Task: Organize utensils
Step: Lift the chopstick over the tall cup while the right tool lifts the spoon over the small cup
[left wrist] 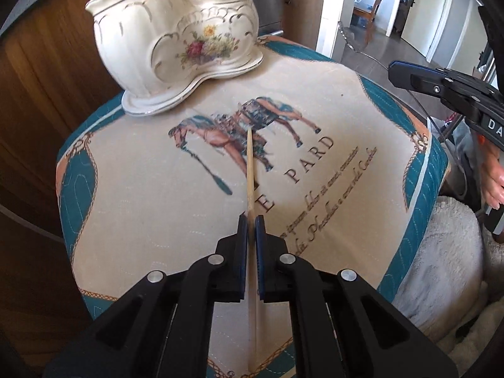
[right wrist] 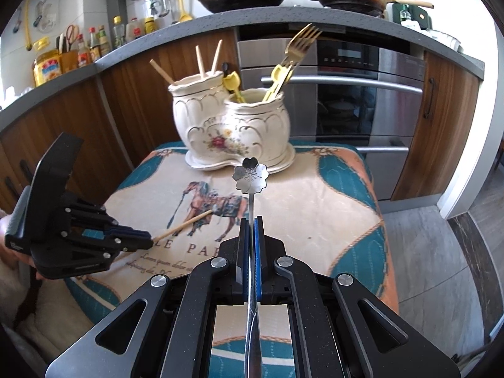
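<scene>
Left wrist view: left gripper [left wrist: 251,220] is clamping 1 chopstick [left wrist: 249,163]; right gripper [right wrist: 251,220] is gripping a flower-bowled spoon [right wrist: 250,174], ceramic holder [right wrist: 231,129] ahead.

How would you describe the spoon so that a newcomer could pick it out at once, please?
Start at the cushion with the horse print and its white double pot. Just in front of the pot, the right gripper holds a thin silver spoon pointing towards it. Unlike the plain wooden chopstick in the left gripper, its head is flower-shaped.
</scene>
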